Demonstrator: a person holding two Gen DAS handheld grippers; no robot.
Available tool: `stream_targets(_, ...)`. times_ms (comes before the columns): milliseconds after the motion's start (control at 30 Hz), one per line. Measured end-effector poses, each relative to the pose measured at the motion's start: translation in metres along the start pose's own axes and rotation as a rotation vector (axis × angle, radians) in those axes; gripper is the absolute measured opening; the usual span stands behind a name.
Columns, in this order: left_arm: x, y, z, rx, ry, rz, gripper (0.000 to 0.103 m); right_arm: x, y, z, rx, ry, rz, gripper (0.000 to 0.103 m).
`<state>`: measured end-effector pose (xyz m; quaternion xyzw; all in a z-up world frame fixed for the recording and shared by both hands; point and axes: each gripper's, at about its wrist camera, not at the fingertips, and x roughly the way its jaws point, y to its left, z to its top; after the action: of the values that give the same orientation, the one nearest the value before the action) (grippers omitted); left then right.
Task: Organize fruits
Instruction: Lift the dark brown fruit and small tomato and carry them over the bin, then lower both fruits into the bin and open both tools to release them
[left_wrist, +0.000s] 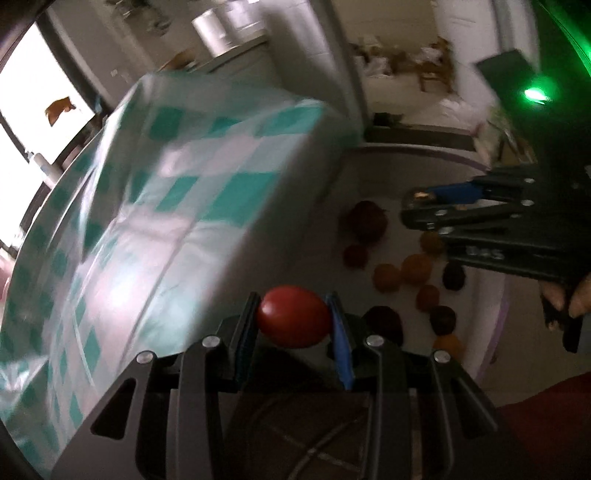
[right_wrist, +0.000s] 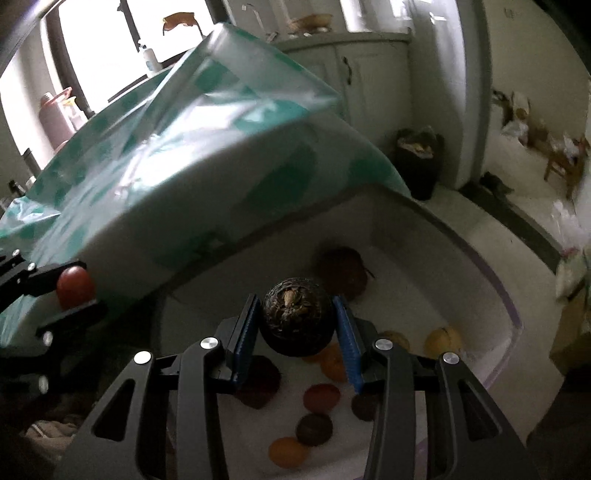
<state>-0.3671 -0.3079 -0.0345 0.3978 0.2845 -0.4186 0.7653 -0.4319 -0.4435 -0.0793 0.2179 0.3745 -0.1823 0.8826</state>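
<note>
Right gripper (right_wrist: 298, 317) holding dark fruit (right_wrist: 295, 317) hides bin (right_wrist: 480, 258) fruits.

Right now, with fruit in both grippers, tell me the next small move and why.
Probably lower the right hand-held gripper a little and open it. It is shut on a dark round fruit directly above the white bin, where other fruits already lie. The left hand-held gripper, holding a red fruit, sits nearer the bin's edge by the checkered cloth.

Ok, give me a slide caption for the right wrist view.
Right claw grips a dark round fruit above a white bin of mixed fruit.
</note>
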Motion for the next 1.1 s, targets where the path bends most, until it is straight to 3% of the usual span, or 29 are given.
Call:
stream_targets(200,0.032,-0.029,0.002,0.055,0.049,-0.091,0.037,0.029,-0.024,-0.015,0.063,0.103,-0.06,0.041)
stream_targets(633,0.128,-0.041,-0.013,0.058,0.249,-0.129,0.037,0.07,-0.023,-0.037,0.044,0.235,-0.142,0.041)
stream_targets(967,0.145,-0.049,-0.023,0.093,0.276,-0.13,0.038,0.079,-0.025,-0.043,0.024,0.252,-0.17,0.041)
stream_targets(1100,0.144,-0.049,-0.025,0.085,0.249,-0.145,0.052,0.079,-0.026,-0.044,0.019,0.246,-0.19,0.043)
